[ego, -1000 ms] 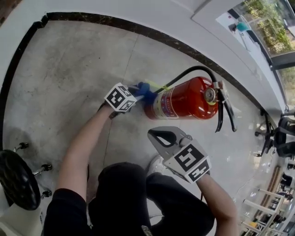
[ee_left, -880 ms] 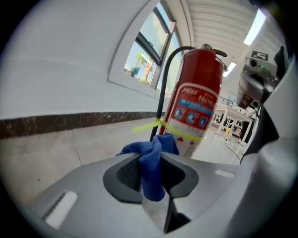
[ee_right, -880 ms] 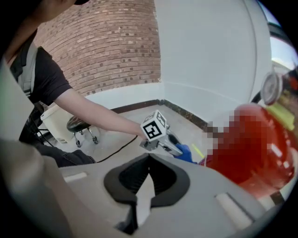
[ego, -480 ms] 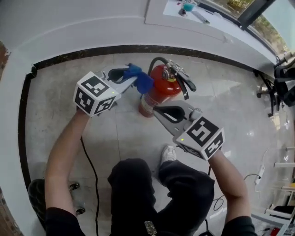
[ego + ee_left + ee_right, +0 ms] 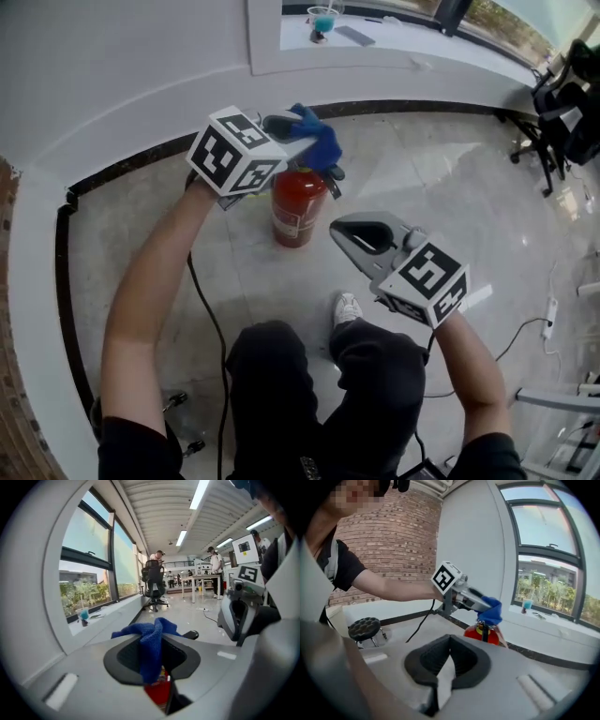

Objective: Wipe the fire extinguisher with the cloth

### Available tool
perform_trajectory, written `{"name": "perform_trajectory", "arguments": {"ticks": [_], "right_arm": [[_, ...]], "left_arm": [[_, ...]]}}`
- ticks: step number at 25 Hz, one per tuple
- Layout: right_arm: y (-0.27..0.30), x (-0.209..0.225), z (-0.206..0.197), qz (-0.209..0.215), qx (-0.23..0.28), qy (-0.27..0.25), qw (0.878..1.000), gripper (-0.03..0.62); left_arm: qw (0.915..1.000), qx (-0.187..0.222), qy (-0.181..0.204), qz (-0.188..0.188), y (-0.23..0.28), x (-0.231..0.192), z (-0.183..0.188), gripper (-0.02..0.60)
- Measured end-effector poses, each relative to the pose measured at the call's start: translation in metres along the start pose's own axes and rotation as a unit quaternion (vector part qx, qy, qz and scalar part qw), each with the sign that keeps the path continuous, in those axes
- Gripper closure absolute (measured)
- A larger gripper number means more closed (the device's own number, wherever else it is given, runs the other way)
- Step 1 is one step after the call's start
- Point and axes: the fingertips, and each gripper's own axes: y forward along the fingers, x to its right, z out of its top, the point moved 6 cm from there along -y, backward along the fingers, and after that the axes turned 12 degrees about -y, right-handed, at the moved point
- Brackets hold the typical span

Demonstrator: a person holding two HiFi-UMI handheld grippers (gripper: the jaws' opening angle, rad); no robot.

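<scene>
Cloth (image 5: 323, 142), blue and bunched, hangs pinched in the left gripper (image 5: 305, 139), whose jaws are clenched on a fold of it, with the loose ends flopping over the tips. The left gripper view shows the fabric wedged between the dark pads, and a patch of red showing underneath.

That red is the fire extinguisher (image 5: 298, 211), standing upright on the pale tiled floor (image 5: 450, 187) close to the dark strip that runs along the foot of the wall. The cloth is held right over the extinguisher's top, where the black handle (image 5: 334, 172) sticks out. I can't tell from where I stand whether the fabric touches it.

The right gripper (image 5: 343, 228) is held out beside the extinguisher, clear of it, jaws pressed together with nothing between them. The person is crouched behind both tools, a white shoe (image 5: 347, 307) planted on the tiles and a black cable (image 5: 211, 319) trailing past the left arm.

On the window ledge (image 5: 281, 42) beyond sits a cup of blue liquid (image 5: 323, 19). A black stool (image 5: 365, 629) stands off towards the brick wall (image 5: 393, 541).
</scene>
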Motion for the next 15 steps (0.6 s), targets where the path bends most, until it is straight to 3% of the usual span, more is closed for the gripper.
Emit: {"name": "perform_trajectory", "arguments": {"ticks": [5,8,9,10,12,15], "right_arm": [[-0.040,0.031,-0.009,-0.073,0.003,0.005,0.997,0.592],[-0.042,0.052,-0.002,-0.115,0.026,-0.033,0.992,0.583],[-0.036,0.056,-0.001,-0.110,0.031,-0.052,0.992,0.404],[-0.027,0.056,0.001,-0.094,0.031,-0.077,0.992,0.268],[-0.007,0.049,0.004,-0.046,0.020,-0.139,0.989,0.206],[0.012,0.037,0.005,0.003,0.004,-0.203,0.979,0.226]], "left_arm": [[0.9983,-0.003,0.055,-0.021,-0.002,0.051,0.002,0.503],[0.9957,-0.011,0.080,-0.047,-0.010,0.079,0.007,0.505],[0.9946,-0.013,0.084,-0.058,-0.011,0.088,0.007,0.503],[0.9936,-0.017,0.086,-0.072,-0.013,0.097,0.007,0.503],[0.9905,-0.025,0.085,-0.105,-0.015,0.115,0.005,0.503],[0.9889,-0.030,0.085,-0.119,-0.017,0.127,-0.005,0.498]]}}
